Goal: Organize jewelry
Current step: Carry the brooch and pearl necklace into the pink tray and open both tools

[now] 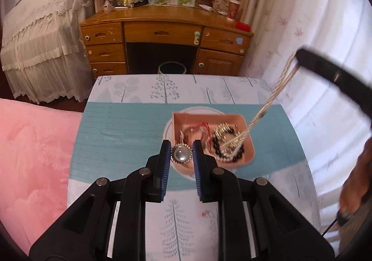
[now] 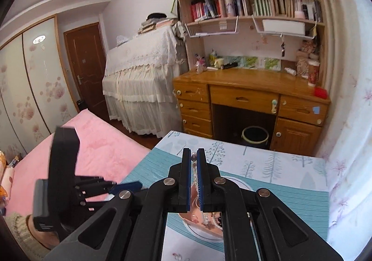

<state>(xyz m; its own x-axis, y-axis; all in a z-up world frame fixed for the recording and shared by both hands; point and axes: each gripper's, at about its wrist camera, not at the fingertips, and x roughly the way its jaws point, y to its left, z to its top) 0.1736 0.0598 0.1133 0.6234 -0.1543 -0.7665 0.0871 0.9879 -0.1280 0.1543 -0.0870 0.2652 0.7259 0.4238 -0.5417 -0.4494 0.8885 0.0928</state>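
My left gripper (image 1: 182, 153) is shut on a round pearl brooch (image 1: 182, 153) with a sparkly rim, held just above the near left edge of a pink tray (image 1: 247, 142). The tray holds a black bead bracelet (image 1: 229, 144) and tangled red and silver pieces. My right gripper (image 2: 193, 158) is shut on a pearl necklace (image 2: 194, 173); in the left wrist view the right gripper (image 1: 300, 56) is raised at the right and the necklace (image 1: 267, 107) hangs slanting down into the tray.
The tray sits on a white round plate (image 1: 166, 133) on a table with a teal and tree-print cloth (image 1: 121, 130). A pink bed (image 1: 30, 156) lies left of the table. A wooden desk (image 1: 162, 28) and a bin (image 1: 172, 68) stand beyond.
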